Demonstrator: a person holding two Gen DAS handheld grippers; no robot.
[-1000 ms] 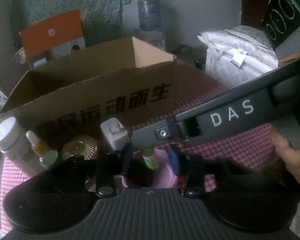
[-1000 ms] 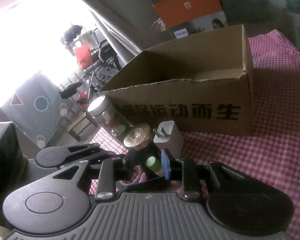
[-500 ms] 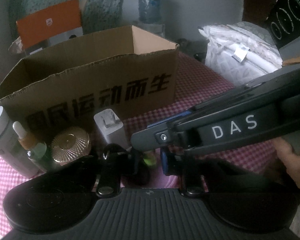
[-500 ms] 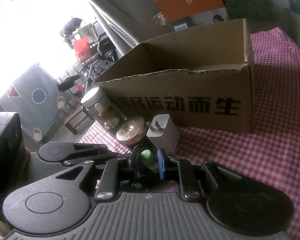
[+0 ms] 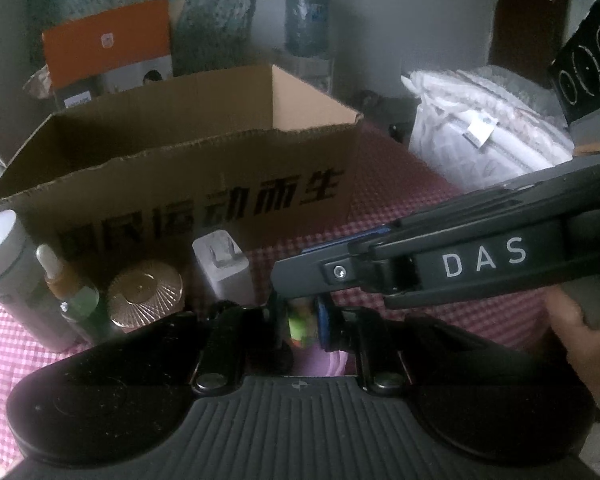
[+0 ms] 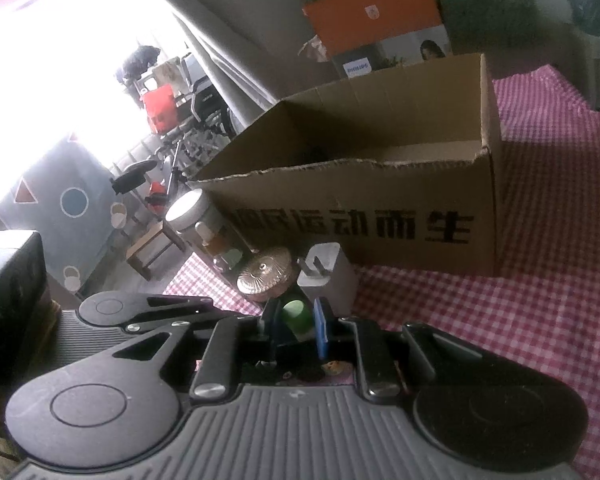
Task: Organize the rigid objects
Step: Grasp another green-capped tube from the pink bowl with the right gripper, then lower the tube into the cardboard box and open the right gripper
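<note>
A small green-capped bottle (image 5: 300, 322) stands just in front of a white charger plug (image 5: 224, 268) on the pink checked cloth. My left gripper (image 5: 300, 316) has it between its fingers, and its jaws are closing on it. My right gripper (image 6: 296, 324) is shut on the same green cap (image 6: 296, 314); in the left wrist view it reaches in from the right, its tip just above the bottle. Something pink (image 5: 320, 360) lies under the bottle, mostly hidden. An open cardboard box (image 5: 204, 184) stands behind.
Beside the plug stand a gold-lidded jar (image 5: 146, 294), a dropper bottle (image 5: 60, 280) and a white-capped bottle (image 5: 4, 256), all against the box front. A hand (image 5: 580, 328) holds the right gripper. White bags (image 5: 480, 132) lie at the right, an orange carton (image 5: 108, 44) behind.
Both grippers' fingers have drawn together around the green-capped bottle. The left view has shifted slightly, with the box and bottles sitting a little lower and nearer.
</note>
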